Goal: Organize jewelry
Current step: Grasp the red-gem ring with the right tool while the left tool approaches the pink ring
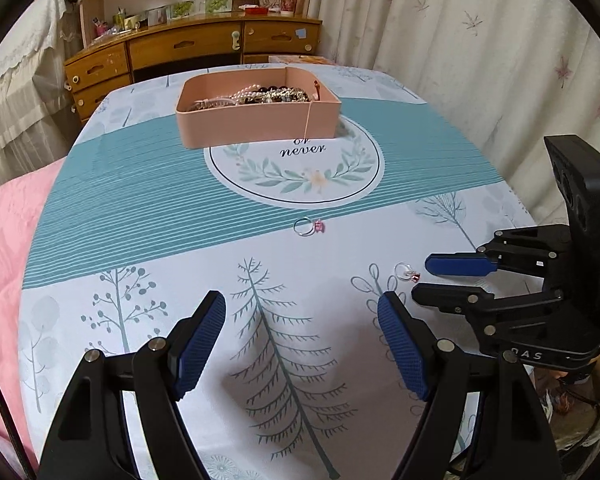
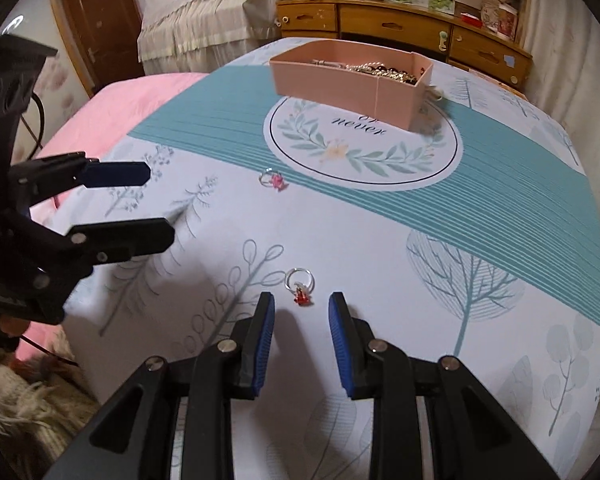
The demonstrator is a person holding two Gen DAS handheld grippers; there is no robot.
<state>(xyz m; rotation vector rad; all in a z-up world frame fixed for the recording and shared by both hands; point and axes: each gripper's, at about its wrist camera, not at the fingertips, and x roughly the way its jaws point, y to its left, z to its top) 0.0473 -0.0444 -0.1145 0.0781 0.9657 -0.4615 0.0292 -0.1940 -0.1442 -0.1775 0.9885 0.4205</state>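
Right tool [image 2: 301, 308], jaws parted and empty, stood just short of red ring [image 2: 299, 286]; left tool [image 1: 301, 312] was spread wide over the table [image 1: 140, 240].

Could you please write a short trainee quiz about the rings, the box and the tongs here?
1. True or false: both rings lie outside the pink box.
2. Which ring sits just ahead of the right tongs: A) pink-stone ring, B) red-stone ring?
3. Fill in: the left tongs are ____ and hold nothing.

Key: 1 true; 2 B; 3 open.
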